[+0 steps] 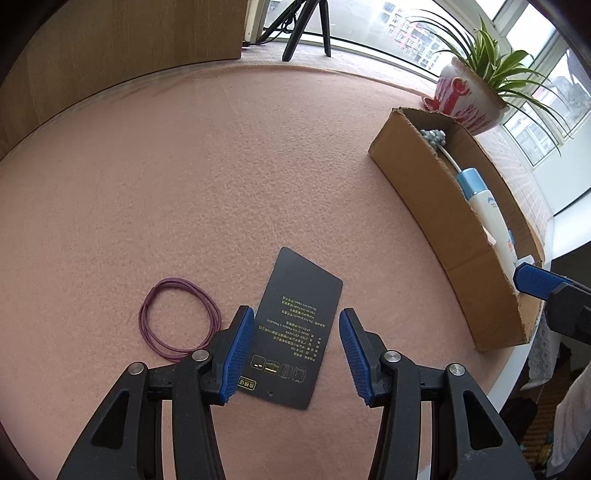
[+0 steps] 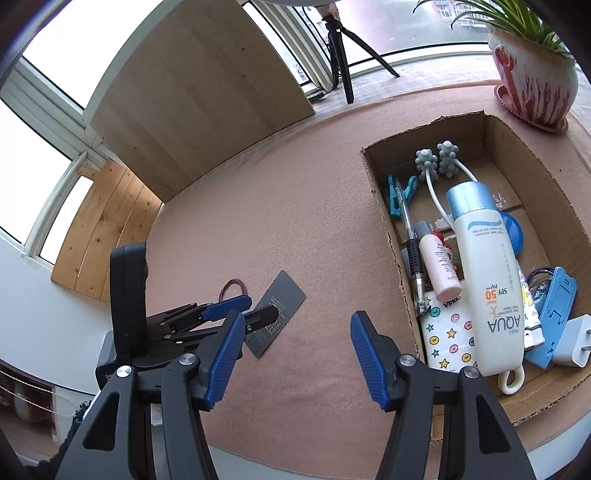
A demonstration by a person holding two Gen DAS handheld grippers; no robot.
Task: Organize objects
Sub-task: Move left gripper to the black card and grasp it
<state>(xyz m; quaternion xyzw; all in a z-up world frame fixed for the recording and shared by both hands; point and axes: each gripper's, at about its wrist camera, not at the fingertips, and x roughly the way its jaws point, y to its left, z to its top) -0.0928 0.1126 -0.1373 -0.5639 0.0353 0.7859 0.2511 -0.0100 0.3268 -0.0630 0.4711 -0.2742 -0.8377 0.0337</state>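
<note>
Blue-padded fingers of the left gripper (image 1: pixel 297 343) stand apart over the near end of a black card (image 1: pixel 295 325), one pad on either side of it, nothing clamped; whether they touch it I cannot tell. The card lies flat on a pink felt tabletop (image 1: pixel 221 177), with yellow print too small to read. Just left of the card is one purple cord loop (image 1: pixel 180 318), coiled in two or three turns.

Right of the card, well apart, stands one open cardboard box (image 1: pixel 443 221). The right gripper (image 2: pixel 297 360) hangs over bare felt between card and box, jaws apart and empty.

Inside the box, in the right wrist view: one white sunscreen bottle (image 2: pixel 487 288) with a blue cap, one small pink-white bottle (image 2: pixel 441 267), one pen (image 2: pixel 408 229), one teal clip (image 2: pixel 399 194), one two-headed grey massager (image 2: pixel 437 160), one blue phone stand (image 2: pixel 554 314), one white plug (image 2: pixel 572 343) and a patterned pack (image 2: pixel 448 339). Several are partly buried under the big bottle.

Beyond the box sits one potted plant (image 1: pixel 472 92); a tripod (image 1: pixel 306 26) stands by the windows, cut off above.
</note>
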